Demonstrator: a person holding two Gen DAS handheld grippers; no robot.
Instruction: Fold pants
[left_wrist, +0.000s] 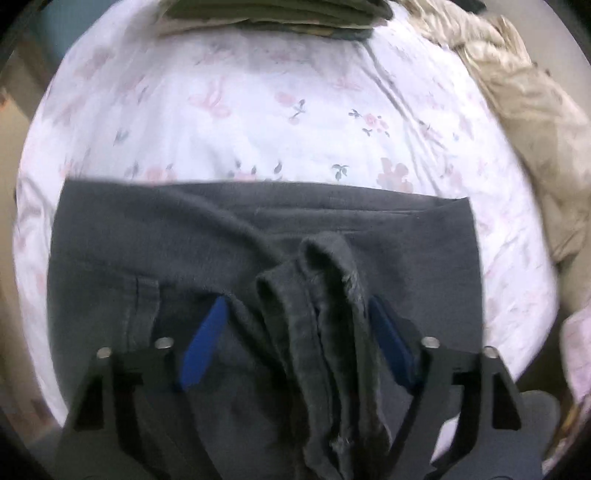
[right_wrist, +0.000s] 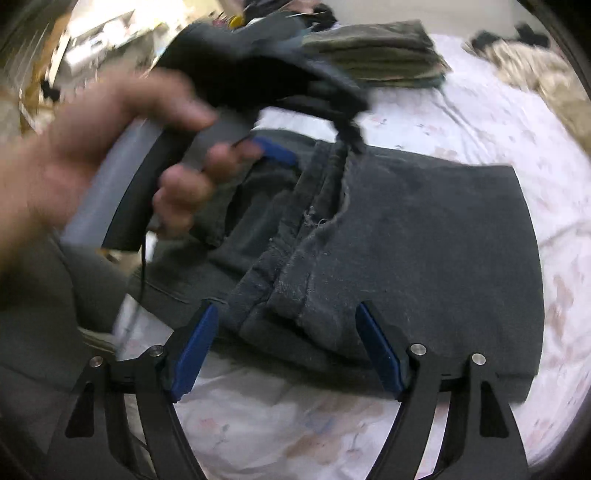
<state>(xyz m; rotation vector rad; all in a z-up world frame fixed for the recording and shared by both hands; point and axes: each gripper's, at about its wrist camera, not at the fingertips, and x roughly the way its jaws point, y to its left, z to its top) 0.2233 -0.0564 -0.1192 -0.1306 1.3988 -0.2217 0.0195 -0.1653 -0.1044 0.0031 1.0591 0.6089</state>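
Note:
Dark grey pants (left_wrist: 147, 229) lie folded flat on a flowered white bed sheet (left_wrist: 258, 110). A bunched ridge of their hems (left_wrist: 325, 295) stands up between the blue pads of my left gripper (left_wrist: 295, 301), which looks shut on it. In the right wrist view a hand (right_wrist: 92, 147) holds that left gripper (right_wrist: 317, 136), and the ridge of the pants (right_wrist: 424, 240) rises to it. My right gripper (right_wrist: 287, 305) is open just above the near end of the same ridge, its pads clear of the cloth.
A stack of folded olive and camouflage clothes (left_wrist: 277, 14) (right_wrist: 376, 55) sits at the far edge of the sheet (right_wrist: 480, 110). Crumpled beige cloth (left_wrist: 517, 92) (right_wrist: 535, 66) lies at the far right. A cluttered room shows beyond the bed on the left.

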